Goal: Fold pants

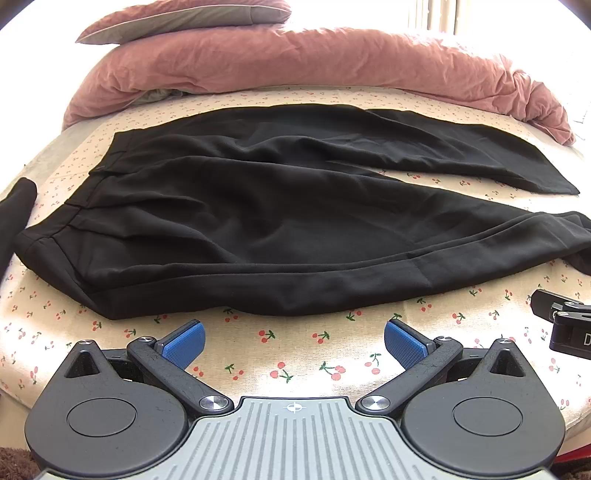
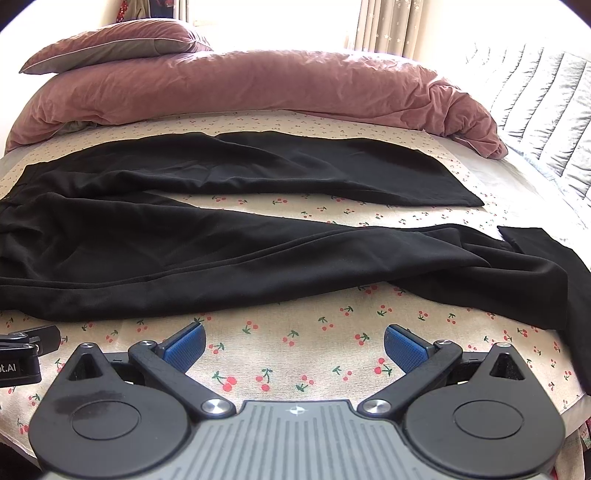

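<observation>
Black pants [image 1: 258, 221] lie spread flat on a cherry-print sheet [image 1: 295, 354], waistband to the left, two legs running right and splayed apart. In the right wrist view the pants [image 2: 258, 254] show both legs, the near one with its cuff end rumpled at the right. My left gripper [image 1: 293, 341] is open and empty, just short of the pants' near edge by the hip. My right gripper [image 2: 294, 345] is open and empty, just short of the near leg's edge.
A pink duvet [image 1: 295, 62] with a pillow [image 1: 192, 18] lies along the far side. Another black cloth [image 1: 14, 214] sits at the left edge. A grey quilted cover [image 2: 546, 99] is at the far right. Each gripper's body shows in the other's view [image 1: 565, 325].
</observation>
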Demonstrator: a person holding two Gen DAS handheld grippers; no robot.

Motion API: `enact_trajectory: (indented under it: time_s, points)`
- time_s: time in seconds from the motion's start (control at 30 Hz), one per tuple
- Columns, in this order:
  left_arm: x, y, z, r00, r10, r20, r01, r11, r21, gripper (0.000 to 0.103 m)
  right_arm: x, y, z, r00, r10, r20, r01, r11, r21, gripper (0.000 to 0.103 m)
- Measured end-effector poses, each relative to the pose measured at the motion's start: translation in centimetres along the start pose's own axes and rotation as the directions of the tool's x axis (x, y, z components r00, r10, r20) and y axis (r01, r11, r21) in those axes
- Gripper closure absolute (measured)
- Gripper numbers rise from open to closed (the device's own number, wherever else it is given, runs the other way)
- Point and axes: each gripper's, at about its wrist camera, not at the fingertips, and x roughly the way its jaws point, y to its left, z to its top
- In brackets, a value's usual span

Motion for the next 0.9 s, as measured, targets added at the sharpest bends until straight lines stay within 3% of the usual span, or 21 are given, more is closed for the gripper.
enact_trajectory:
  time_s: [0.5, 0.7, 0.83, 0.9]
  points:
    - [0.2, 0.1, -0.1, 1.0, -0.012, -0.002, 0.012, 1.0, 0.0, 0.0, 0.0, -0.7, 0.2, 1.0, -0.009, 0.0, 0.009, 1.0, 0.018, 0.0]
    - [-0.3, 0.4, 0.2, 0.988, -0.118, 0.102, 0.115, 0.993, 0.036, 0.0, 1.1, -2.3, 0.6, 0.999, 0.047, -0.006, -0.047, 0.999, 0.015, 0.0]
    - [0.4, 0.1, 1.1, 0.982, -0.168, 0.089, 0.159, 0.982, 0.098, 0.0, 1.5, -3.8, 1.5, 0.999, 0.042, 0.008, -0.042, 0.999, 0.011, 0.0]
    - [1.1, 0.0, 1.9, 0.973, -0.225, 0.049, 0.217, 0.967, 0.132, 0.0, 2.0, -5.1, 2.4, 0.999, 0.052, -0.014, -0.051, 0.998, 0.048, 0.0]
